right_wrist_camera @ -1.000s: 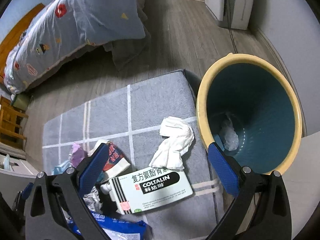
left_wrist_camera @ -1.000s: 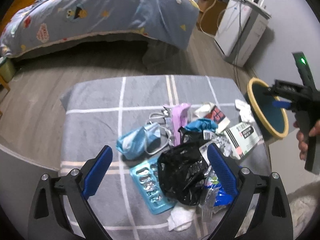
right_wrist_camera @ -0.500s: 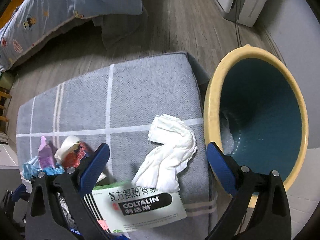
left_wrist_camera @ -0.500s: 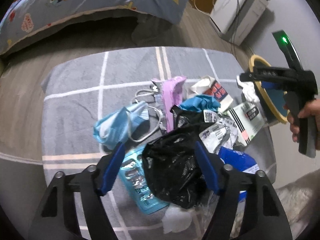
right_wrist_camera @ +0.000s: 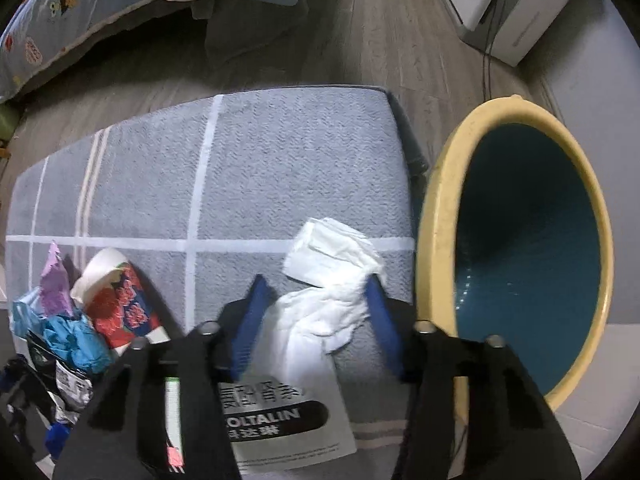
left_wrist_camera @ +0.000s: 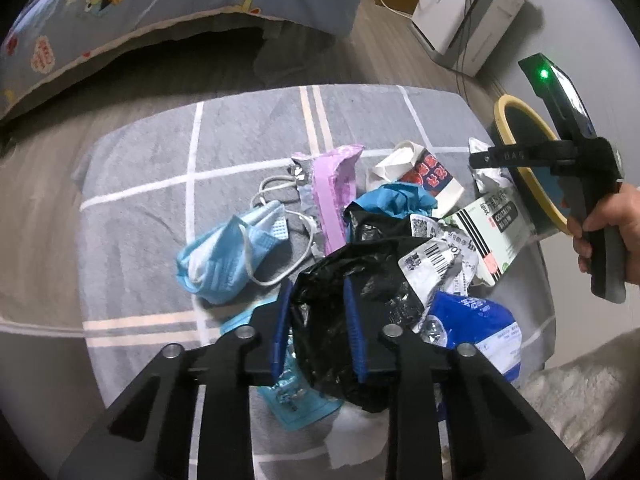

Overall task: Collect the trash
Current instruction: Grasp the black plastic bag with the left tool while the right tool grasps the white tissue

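Note:
A pile of trash lies on a grey checked cloth (left_wrist_camera: pixel 240 140). My left gripper (left_wrist_camera: pixel 318 332) points down into it, and its closing blue pads press on a crumpled black plastic bag (left_wrist_camera: pixel 360 280). Around the bag lie a blue face mask (left_wrist_camera: pixel 224 260), a purple wrapper (left_wrist_camera: pixel 332 192), a red and white carton (left_wrist_camera: pixel 432 176) and a COLTALIN box (left_wrist_camera: pixel 492 232). My right gripper (right_wrist_camera: pixel 316 312) is closing around a white tissue (right_wrist_camera: pixel 328 280). The tissue sits loose between the pads, beside the yellow-rimmed teal bin (right_wrist_camera: pixel 440 240).
The bin stands off the cloth's right edge on the floor. A bed with a blue patterned quilt (left_wrist_camera: pixel 160 0) lies beyond the cloth, and a white appliance with cables (left_wrist_camera: pixel 472 12) stands by the wall. A person's hand (left_wrist_camera: pixel 612 224) holds the right gripper's handle.
Both grippers have come down and their jaws have narrowed. The left jaws closed around the black bag. The right jaws drew in on either side of the white tissue.

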